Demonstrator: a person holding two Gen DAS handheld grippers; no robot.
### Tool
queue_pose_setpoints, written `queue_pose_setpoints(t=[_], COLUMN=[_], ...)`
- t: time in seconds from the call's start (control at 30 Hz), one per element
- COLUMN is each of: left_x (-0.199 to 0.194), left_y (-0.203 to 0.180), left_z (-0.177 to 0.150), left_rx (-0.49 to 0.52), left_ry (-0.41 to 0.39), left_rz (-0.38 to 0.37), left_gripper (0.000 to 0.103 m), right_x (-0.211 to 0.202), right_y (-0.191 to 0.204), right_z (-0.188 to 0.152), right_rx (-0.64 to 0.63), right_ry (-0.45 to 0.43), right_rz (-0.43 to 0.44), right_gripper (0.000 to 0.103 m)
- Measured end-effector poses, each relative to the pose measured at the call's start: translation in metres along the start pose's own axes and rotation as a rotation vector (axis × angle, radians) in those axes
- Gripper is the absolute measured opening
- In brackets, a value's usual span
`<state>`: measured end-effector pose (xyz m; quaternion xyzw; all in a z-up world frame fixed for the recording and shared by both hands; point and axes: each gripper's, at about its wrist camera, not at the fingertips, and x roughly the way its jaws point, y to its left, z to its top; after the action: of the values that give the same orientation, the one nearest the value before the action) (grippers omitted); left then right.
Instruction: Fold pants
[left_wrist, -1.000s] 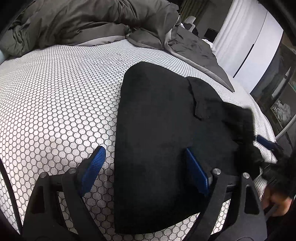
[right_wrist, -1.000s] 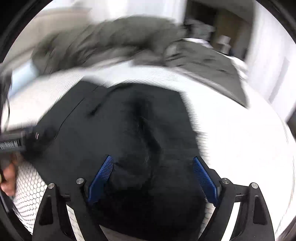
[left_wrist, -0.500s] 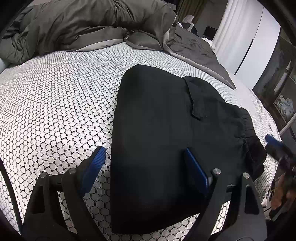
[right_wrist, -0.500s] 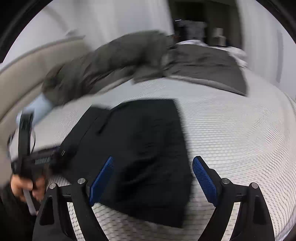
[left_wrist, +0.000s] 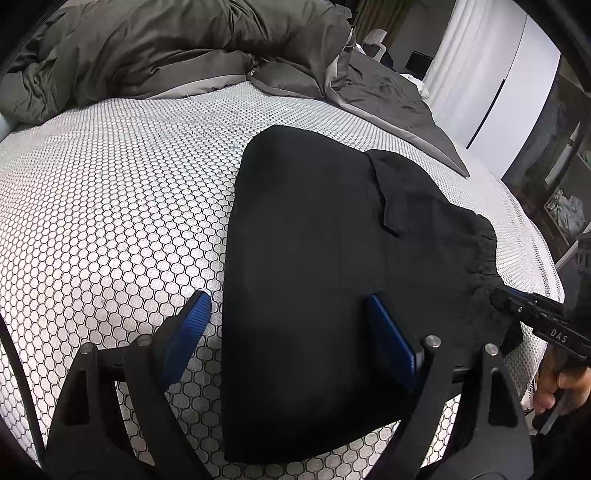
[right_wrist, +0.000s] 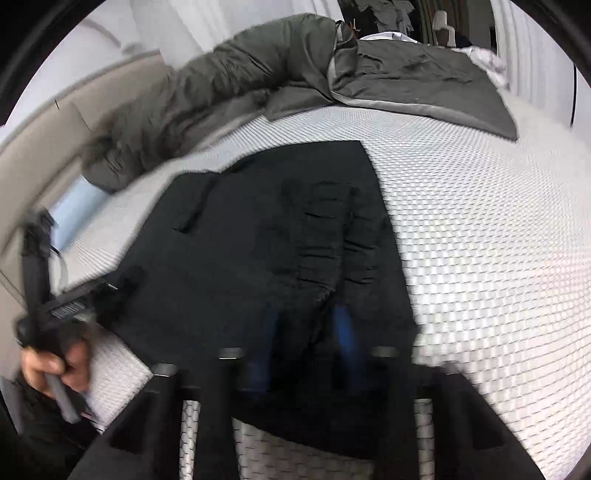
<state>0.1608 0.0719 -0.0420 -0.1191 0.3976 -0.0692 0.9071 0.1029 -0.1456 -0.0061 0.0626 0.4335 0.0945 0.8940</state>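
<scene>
Pants — black, soft fabric, already folded to a compact slab (left_wrist: 306, 277) — are lying near the front edge of the white honeycomb-patterned mattress (left_wrist: 110, 206). Right gripper (right_wrist: 306, 350), wide a second ago, is now closing its jaws on the gathered waistband end. Left gripper (left_wrist: 288, 328) is hanging wide open over the near corner — another fold looks imminent.

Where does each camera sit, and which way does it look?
Left wrist: on the left gripper, open, looking down over the black pants on the bed; the right gripper shows at the right edge.
Right wrist: on the right gripper, jaws closing around the pants' edge, blurred; the left hand shows at left.
Shared: pants, bed, grey blanket.
</scene>
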Motion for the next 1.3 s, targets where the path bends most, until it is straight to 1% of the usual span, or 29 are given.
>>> queue_pose_setpoints(t=[0.07, 0.17, 0.2, 0.23, 0.3, 0.33, 0.37, 0.4, 0.43, 0.47, 0.5, 0.57, 0.63, 0.67, 0.7, 0.73, 0.77, 0.8, 0.83, 0.87, 0.9, 0.93, 0.97, 1.0, 1.07, 1.17, 1.23, 1.27, 1.3], left_x=[-0.001, -0.002, -0.002, -0.002, -0.003, -0.003, -0.004, -0.004, -0.006, -0.01, -0.013, -0.023, -0.028, -0.026, -0.02, -0.016, -0.01, -0.006, -0.006, -0.007, -0.008, -0.008, -0.007, -0.006, -0.005, -0.005, -0.004, -0.004, -0.005], left_y=[0.002, 0.002, 0.001, 0.0, 0.0, 0.0, 0.0, -0.001, -0.002, -0.001, 0.0, -0.001, -0.002, -0.004, -0.007, -0.008, -0.008, -0.008, -0.008, -0.008, -0.008, -0.009, -0.01, -0.011, -0.012, -0.013, -0.013, -0.012, -0.011], left_z=[-0.001, -0.001, -0.001, -0.001, -0.001, -0.001, -0.001, -0.001, -0.001, 0.0, 0.001, 0.004, 0.003, 0.002, 0.0, -0.001, -0.003, -0.004, -0.004, -0.004, -0.003, -0.004, -0.005, -0.006, -0.007, -0.007, -0.006, -0.006, -0.006], left_rx=[-0.006, -0.006, -0.005, -0.002, 0.006, 0.008, 0.007, 0.003, -0.004, -0.013, -0.019, -0.026, -0.01, 0.013, 0.037, 0.049, 0.058, 0.057, 0.053, 0.049, 0.049, 0.053, 0.061, 0.065, 0.065, 0.073, 0.072, 0.068, 0.063], left_ry=[0.001, -0.001, -0.001, -0.001, -0.001, -0.002, -0.003, -0.004, -0.01, -0.021, -0.032, -0.059, -0.07, -0.06, -0.035, -0.017, 0.01, 0.022, 0.023, 0.019, 0.015, 0.012, 0.014, 0.019, 0.02, 0.017, 0.018, 0.016, 0.012], left_rz=[-0.005, 0.0, 0.003, 0.004, 0.004, 0.005, 0.004, 0.003, 0.003, -0.009, -0.031, -0.082, -0.088, -0.073, -0.041, -0.021, -0.001, 0.004, 0.004, 0.002, 0.001, 0.0, 0.001, 0.007, 0.006, 0.007, 0.005, 0.003, 0.002], left_gripper=[0.085, 0.085, 0.085, 0.085, 0.085, 0.085, 0.085, 0.085, 0.085, 0.085, 0.085, 0.085, 0.086, 0.086, 0.086, 0.086, 0.086, 0.086, 0.086, 0.086, 0.086, 0.086, 0.086, 0.086, 0.086, 0.086, 0.086, 0.086, 0.086], right_x=[-0.005, -0.016, -0.017, -0.016, -0.005, 0.004, 0.011, 0.012, 0.007, -0.001, -0.014, -0.037, -0.046, -0.041, -0.03, -0.014, -0.003, -0.005, -0.013, -0.02, -0.031, -0.036, -0.039, -0.037, -0.026, -0.002, 0.012, 0.017, 0.016], right_y=[-0.01, -0.013, -0.011, -0.01, -0.008, -0.009, -0.007, -0.006, -0.002, 0.0, 0.004, 0.008, 0.002, -0.002, -0.008, -0.015, -0.02, -0.024, -0.028, -0.03, -0.035, -0.039, -0.043, -0.048, -0.053, -0.059, -0.056, -0.053, -0.05], right_z=[0.0, 0.001, 0.002, 0.003, 0.008, 0.01, 0.011, 0.012, 0.015, 0.018, 0.02, 0.02, 0.015, 0.012, 0.008, 0.003, 0.0, 0.0, 0.003, 0.004, 0.005, 0.005, 0.004, 0.004, 0.004, 0.005, 0.009, 0.01, 0.013], right_rx=[0.019, 0.027, 0.026, 0.03, 0.047, 0.061, 0.059, 0.053, 0.053, 0.044, 0.026, -0.003, -0.005, 0.0, 0.011, 0.025, 0.036, 0.054, 0.078, 0.09, 0.104, 0.117, 0.133, 0.154, 0.177, 0.196, 0.196, 0.184, 0.171], right_ry=[0.01, -0.031, -0.042, -0.048, -0.04, -0.026, -0.023, -0.028, -0.056, -0.089, -0.132, -0.178, -0.168, -0.143, -0.102, -0.04, 0.004, -0.001, -0.025, -0.045, -0.088, -0.111, -0.124, -0.118, -0.082, -0.029, -0.009, -0.003, -0.02], right_rz=[0.048, 0.1, 0.118, 0.125, 0.118, 0.102, 0.077, 0.071, 0.073, 0.087, 0.093, 0.092, 0.095, 0.088, 0.065, 0.02, 0.02, 0.042, 0.073, 0.086, 0.094, 0.098, 0.108, 0.13, 0.145, 0.142, 0.124, 0.112, 0.103], right_gripper=[0.022, 0.023, 0.027, 0.034, 0.036, 0.029, 0.025, 0.018, 0.009, 0.007, 0.007, 0.007, 0.007, 0.007, 0.008, 0.014, 0.014, 0.016, 0.024, 0.029, 0.041, 0.045, 0.045, 0.045, 0.045, 0.045, 0.036, 0.027, 0.017])
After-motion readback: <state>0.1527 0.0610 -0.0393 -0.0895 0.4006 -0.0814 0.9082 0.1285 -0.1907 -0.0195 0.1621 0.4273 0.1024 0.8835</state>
